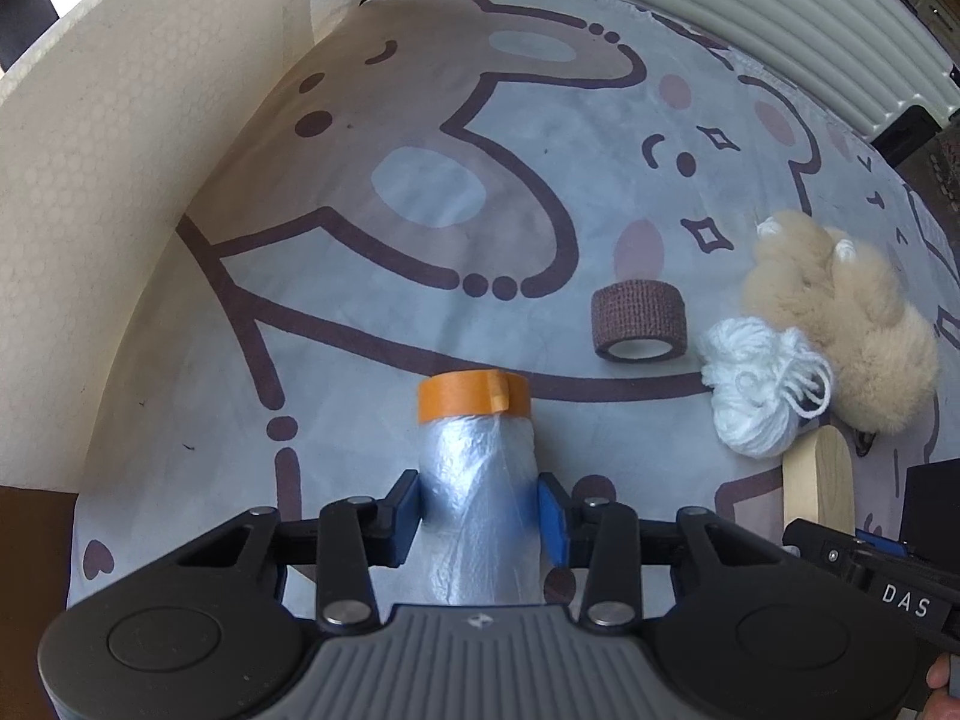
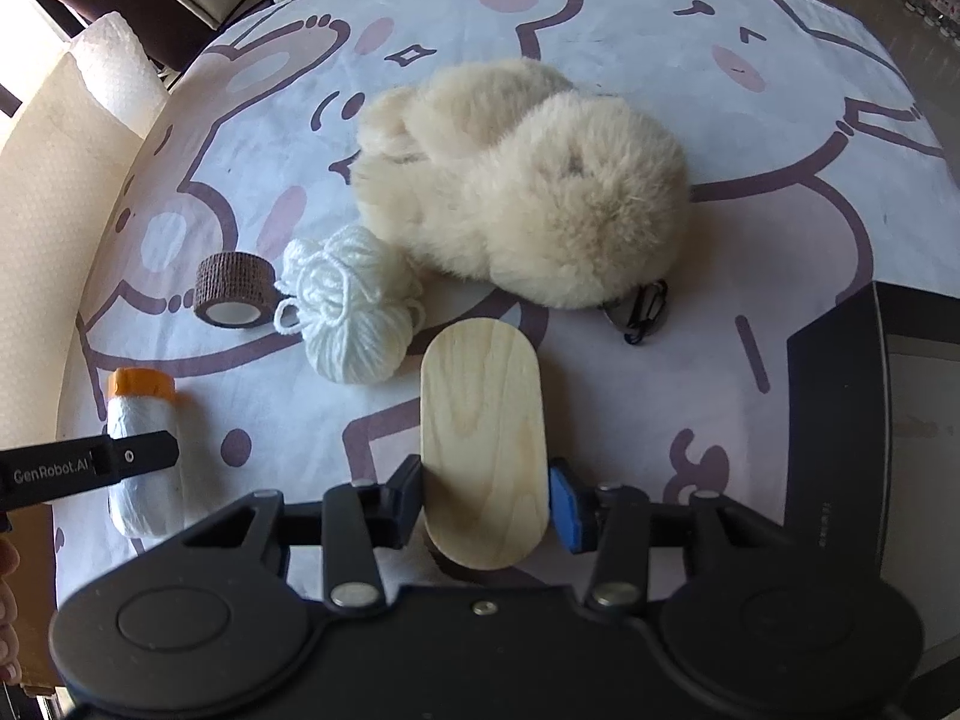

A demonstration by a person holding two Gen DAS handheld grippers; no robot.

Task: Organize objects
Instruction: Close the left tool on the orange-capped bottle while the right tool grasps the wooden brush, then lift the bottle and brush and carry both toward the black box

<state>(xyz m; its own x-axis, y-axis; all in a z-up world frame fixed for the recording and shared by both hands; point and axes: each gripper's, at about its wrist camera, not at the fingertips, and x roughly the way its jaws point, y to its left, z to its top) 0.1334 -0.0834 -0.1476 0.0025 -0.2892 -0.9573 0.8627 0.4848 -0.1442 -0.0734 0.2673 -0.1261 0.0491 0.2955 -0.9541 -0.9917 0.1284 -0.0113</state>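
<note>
A roll of clear plastic film with an orange tape end [image 1: 474,468] lies on the cartoon-print cloth. My left gripper [image 1: 480,510] is shut on it, one pad against each side. An oval wooden block [image 2: 483,438] sits between the pads of my right gripper [image 2: 489,504], which is shut on its long edges; a shadow shows under its near end. The same block [image 1: 819,480] appears at the right of the left wrist view. The film roll [image 2: 141,420] lies left of it. A white yarn ball [image 2: 354,318], a brown bandage roll [image 2: 234,291] and a beige fluffy plush [image 2: 522,192] lie beyond.
A white foam wall [image 1: 120,210] rises along the left side of the cloth [image 1: 420,150]. A ribbed white panel [image 1: 750,18] stands at the back. A dark box edge [image 2: 840,420] lies to the right. A metal clip [image 2: 639,312] sticks out from under the plush.
</note>
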